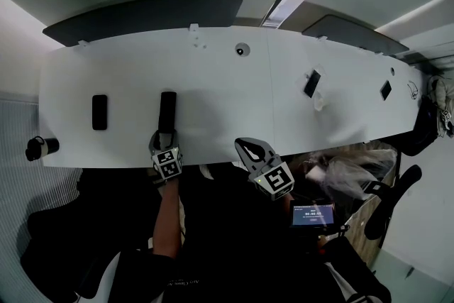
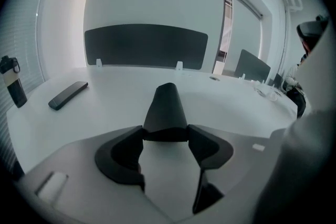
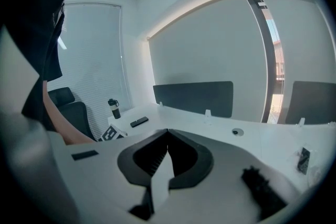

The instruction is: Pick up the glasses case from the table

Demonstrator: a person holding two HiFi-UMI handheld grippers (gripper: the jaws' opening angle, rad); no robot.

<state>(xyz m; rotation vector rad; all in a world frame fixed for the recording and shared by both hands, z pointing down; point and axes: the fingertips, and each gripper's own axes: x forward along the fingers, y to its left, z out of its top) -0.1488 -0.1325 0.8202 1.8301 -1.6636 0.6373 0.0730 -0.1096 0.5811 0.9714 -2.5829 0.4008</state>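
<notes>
glasses case (image 1: 167,110) lies near the table (image 1: 213,81) front edge, left of middle. left gripper (image 2: 165,132) clamps its near end, 1 jaw each side. looks rigid, light, smooth shell, could slip; deeper mid-body hold safer. right gripper (image 3: 167,136) clenched, empty.

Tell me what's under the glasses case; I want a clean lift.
The glasses case lies flat on the white table; nothing pokes out around it. The spot directly beneath is covered.
</notes>
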